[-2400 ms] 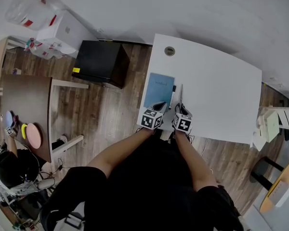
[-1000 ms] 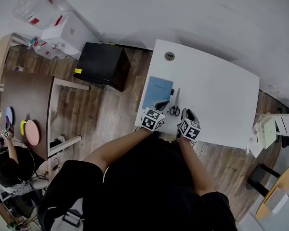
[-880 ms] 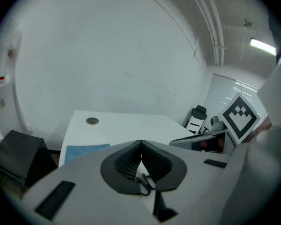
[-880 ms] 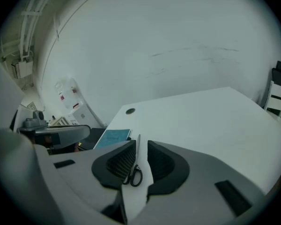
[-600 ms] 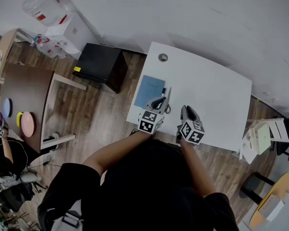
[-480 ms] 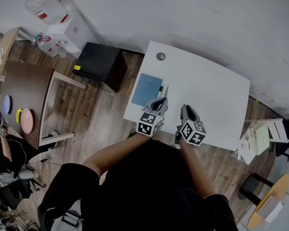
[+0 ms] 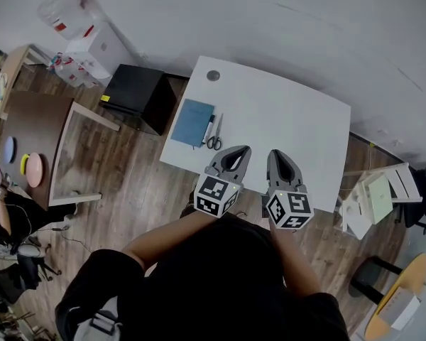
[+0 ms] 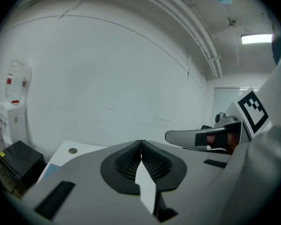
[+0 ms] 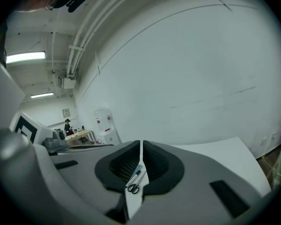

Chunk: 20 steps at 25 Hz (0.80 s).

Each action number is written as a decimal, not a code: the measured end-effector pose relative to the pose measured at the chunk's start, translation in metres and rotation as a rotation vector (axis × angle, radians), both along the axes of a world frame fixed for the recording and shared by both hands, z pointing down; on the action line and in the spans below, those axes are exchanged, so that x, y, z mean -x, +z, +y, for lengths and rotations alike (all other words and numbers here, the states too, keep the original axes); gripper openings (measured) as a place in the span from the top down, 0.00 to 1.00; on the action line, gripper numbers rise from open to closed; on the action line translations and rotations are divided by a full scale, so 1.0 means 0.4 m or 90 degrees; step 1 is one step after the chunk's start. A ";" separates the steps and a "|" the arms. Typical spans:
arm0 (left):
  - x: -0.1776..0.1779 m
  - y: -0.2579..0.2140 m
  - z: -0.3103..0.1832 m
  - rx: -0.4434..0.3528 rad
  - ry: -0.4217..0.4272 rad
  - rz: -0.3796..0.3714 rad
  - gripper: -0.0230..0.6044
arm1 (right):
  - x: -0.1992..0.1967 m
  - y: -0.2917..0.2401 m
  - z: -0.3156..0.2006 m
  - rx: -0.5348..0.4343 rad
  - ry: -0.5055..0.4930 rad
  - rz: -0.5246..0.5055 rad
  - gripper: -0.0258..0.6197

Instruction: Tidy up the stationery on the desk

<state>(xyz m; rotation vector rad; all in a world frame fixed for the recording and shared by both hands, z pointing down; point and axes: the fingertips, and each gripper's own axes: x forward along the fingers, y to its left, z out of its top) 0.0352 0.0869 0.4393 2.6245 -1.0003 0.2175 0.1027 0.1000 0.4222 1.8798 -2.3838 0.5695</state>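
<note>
Resting by a probable pen, scissors lie well beyond the left tool.

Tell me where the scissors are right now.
In the head view, the scissors lie on the white desk near its left end, just right of a pen and the blue notebook.

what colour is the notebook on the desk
The notebook is light blue; the head view shows it best.
</note>
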 end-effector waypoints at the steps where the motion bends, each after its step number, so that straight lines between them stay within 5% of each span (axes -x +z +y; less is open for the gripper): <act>1: -0.026 -0.012 0.024 -0.009 0.002 0.005 0.94 | -0.021 -0.010 0.019 -0.008 0.002 -0.002 0.90; 5: -0.108 -0.025 0.115 -0.032 -0.013 0.024 0.94 | -0.079 -0.003 0.089 -0.025 0.008 0.013 0.89; 9: -0.147 -0.011 0.182 -0.066 -0.045 -0.011 0.94 | -0.087 0.015 0.152 -0.044 -0.025 0.016 0.89; 20: -0.106 -0.037 0.214 -0.102 -0.092 -0.044 0.94 | -0.056 0.006 0.184 -0.066 -0.072 0.035 0.90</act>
